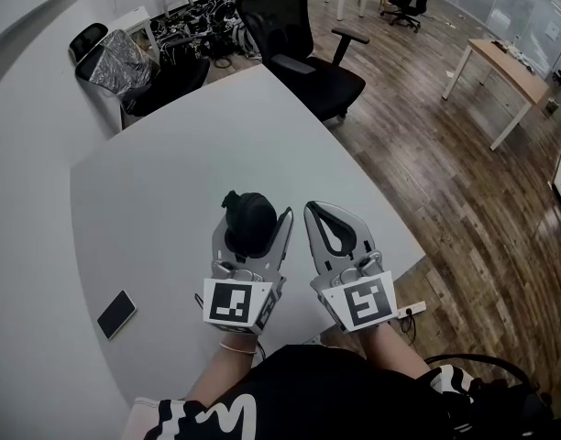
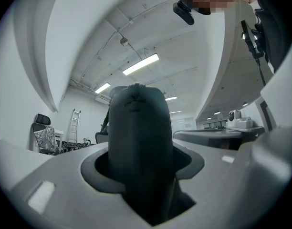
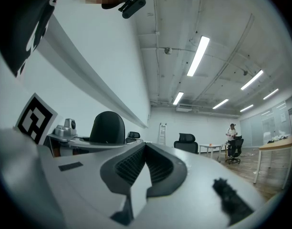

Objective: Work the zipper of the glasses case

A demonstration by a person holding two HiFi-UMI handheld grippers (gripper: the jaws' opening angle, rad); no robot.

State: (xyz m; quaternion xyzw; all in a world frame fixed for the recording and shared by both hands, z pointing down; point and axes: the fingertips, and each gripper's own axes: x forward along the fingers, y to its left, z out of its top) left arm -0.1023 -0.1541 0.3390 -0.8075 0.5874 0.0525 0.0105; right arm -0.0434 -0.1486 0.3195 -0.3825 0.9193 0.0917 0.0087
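The black glasses case (image 1: pixel 248 223) stands upright between the fingers of my left gripper (image 1: pixel 256 213), which is shut on it just above the white table (image 1: pixel 161 191). In the left gripper view the dark case (image 2: pixel 139 142) fills the gap of the left gripper (image 2: pixel 141 178) and rises toward the ceiling. No zipper pull shows. My right gripper (image 1: pixel 314 209) hangs beside it on the right, apart from the case. Its ribbed pads meet with nothing between them in the right gripper view (image 3: pixel 145 149). The case (image 3: pixel 108 127) shows there too, off to the left.
A phone (image 1: pixel 116 313) lies on the table at the near left. A black office chair (image 1: pixel 303 58) stands beyond the table's far corner, and another chair holding a silver bag (image 1: pixel 115 60) is at the far left. A wooden desk (image 1: pixel 505 67) stands at the right.
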